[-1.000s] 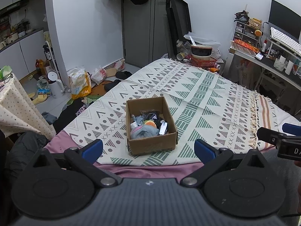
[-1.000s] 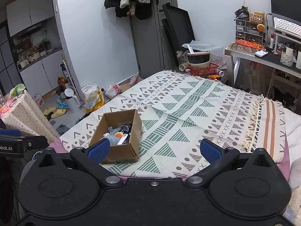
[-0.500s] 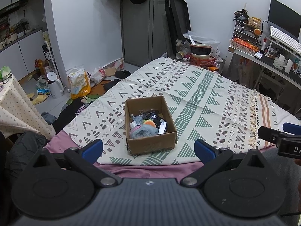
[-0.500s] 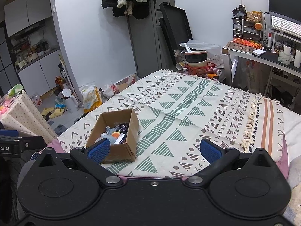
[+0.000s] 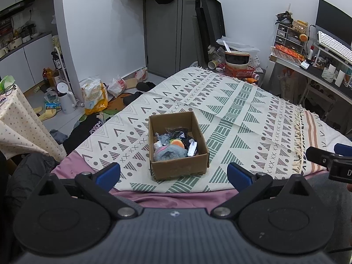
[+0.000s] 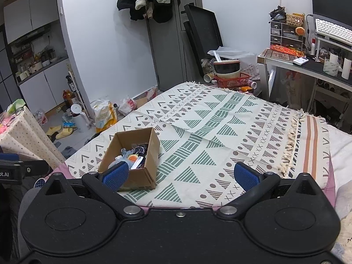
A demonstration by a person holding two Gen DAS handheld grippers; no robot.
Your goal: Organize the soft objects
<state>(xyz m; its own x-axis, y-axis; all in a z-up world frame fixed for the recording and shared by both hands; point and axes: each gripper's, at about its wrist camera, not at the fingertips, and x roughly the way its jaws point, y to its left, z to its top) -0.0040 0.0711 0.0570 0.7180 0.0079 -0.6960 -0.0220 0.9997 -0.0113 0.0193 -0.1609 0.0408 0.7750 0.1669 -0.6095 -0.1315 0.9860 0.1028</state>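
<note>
A brown cardboard box (image 5: 178,167) stands on the patterned bedspread (image 5: 231,101) near the bed's front edge. Inside lie several soft items: a grey fluffy piece (image 5: 169,152), an orange ball (image 5: 177,142), and dark wrapped things (image 5: 178,133). My left gripper (image 5: 173,175) hovers open just in front of the box, nothing between its blue pads. In the right wrist view the same box (image 6: 140,177) sits at lower left, and my right gripper (image 6: 180,175) is open and empty to its right, above the bedspread (image 6: 220,132). The right gripper's tip (image 5: 325,159) shows at the left view's right edge.
A desk (image 6: 308,66) with keyboard and clutter stands at the right. A red basket with bowls (image 6: 231,77) sits beyond the bed's far end. Bags, slippers and a white kettle (image 5: 66,101) litter the floor left. A dotted tablecloth (image 5: 19,127) hangs at the left edge.
Both grippers have drifted slightly; the box sits a little lower and to the left in the right wrist view. Both grippers stay open and empty.
</note>
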